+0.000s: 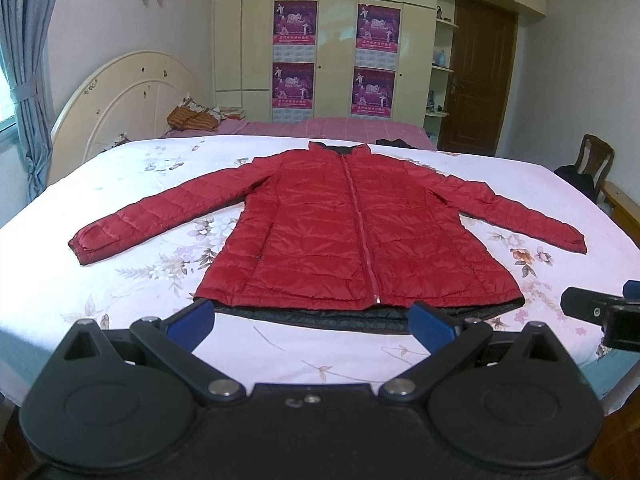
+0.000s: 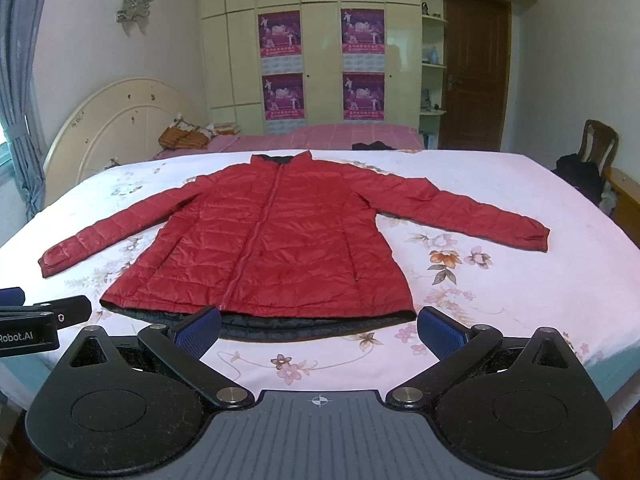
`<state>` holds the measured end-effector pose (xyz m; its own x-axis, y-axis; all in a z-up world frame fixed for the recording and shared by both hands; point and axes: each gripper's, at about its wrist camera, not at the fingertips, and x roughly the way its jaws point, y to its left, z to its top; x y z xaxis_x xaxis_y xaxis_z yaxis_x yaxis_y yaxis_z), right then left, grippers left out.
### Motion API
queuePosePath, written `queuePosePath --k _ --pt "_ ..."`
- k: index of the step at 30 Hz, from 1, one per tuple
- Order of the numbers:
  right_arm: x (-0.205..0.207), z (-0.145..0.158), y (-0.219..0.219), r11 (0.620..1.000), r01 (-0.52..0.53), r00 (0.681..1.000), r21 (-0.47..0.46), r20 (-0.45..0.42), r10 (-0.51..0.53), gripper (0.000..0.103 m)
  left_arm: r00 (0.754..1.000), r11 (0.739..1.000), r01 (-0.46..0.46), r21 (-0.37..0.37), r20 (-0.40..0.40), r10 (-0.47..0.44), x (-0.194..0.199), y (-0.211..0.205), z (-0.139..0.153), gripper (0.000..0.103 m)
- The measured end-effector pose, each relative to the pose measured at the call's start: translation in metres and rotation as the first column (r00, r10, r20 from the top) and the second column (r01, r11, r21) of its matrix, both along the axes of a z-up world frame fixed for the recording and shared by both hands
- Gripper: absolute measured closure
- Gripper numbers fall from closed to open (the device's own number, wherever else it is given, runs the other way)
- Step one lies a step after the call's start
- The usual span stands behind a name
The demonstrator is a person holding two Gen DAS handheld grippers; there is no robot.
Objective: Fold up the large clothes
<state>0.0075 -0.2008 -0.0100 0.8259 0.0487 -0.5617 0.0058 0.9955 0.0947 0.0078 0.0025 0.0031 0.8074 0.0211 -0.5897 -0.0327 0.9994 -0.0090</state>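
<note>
A red quilted jacket point(image 1: 344, 224) lies flat and zipped on the floral bed sheet point(image 1: 120, 280), sleeves spread to both sides, black lining showing along the hem. In the right wrist view the same jacket point(image 2: 272, 240) sits a little left of centre. My left gripper point(image 1: 312, 322) hovers open just short of the hem, with nothing between its blue pads. My right gripper point(image 2: 318, 328) is open too, level with the hem's right half. The right gripper also shows at the right edge of the left wrist view point(image 1: 600, 312), and the left gripper at the left edge of the right wrist view point(image 2: 36, 312).
A cream headboard point(image 1: 120, 100) stands at the far left, with a folded striped cloth point(image 1: 192, 118) on the pink bedding behind. A small dark garment point(image 1: 396, 143) lies beyond the collar. A wooden chair point(image 1: 592, 160) and a wardrobe point(image 1: 320, 40) stand further back.
</note>
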Motion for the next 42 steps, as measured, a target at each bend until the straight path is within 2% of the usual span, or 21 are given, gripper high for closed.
queuePosePath --k 6,12,19,25,32,37,42 --pt "0.003 0.0 -0.001 1.0 0.005 1.0 -0.008 0.004 -0.005 0.0 1.0 1.0 0.009 0.0 0.003 -0.009 0.002 -0.001 0.0 0.0" --pt "0.028 0.006 -0.013 0.999 0.049 0.998 -0.005 0.032 -0.049 0.0 0.999 0.999 0.041 0.021 0.018 -0.041 0.027 -0.009 0.003 0.0" --pt "0.075 -0.003 -0.03 0.993 0.118 0.993 0.004 0.024 -0.118 0.0 0.997 0.995 0.08 0.056 0.007 -0.08 0.082 -0.014 -0.01 0.0" --pt "0.12 -0.016 -0.046 0.981 0.193 0.981 0.015 0.0 -0.193 0.0 0.995 0.995 0.098 0.02 0.023 -0.099 0.134 -0.007 -0.02 0.0" --pt "0.163 -0.026 -0.064 0.958 0.287 0.958 0.014 -0.022 -0.287 0.0 0.985 0.983 0.169 -0.07 0.043 -0.166 0.187 0.001 -0.027 0.0" --pt "0.183 -0.034 -0.085 0.94 0.341 0.94 0.019 -0.045 -0.339 0.0 0.983 0.988 0.153 -0.032 0.109 -0.149 0.209 -0.005 -0.03 0.0" --pt "0.207 -0.052 -0.129 0.914 0.398 0.916 0.074 -0.08 -0.393 0.0 0.986 0.986 0.166 -0.008 0.031 -0.166 0.249 -0.02 -0.04 0.0"
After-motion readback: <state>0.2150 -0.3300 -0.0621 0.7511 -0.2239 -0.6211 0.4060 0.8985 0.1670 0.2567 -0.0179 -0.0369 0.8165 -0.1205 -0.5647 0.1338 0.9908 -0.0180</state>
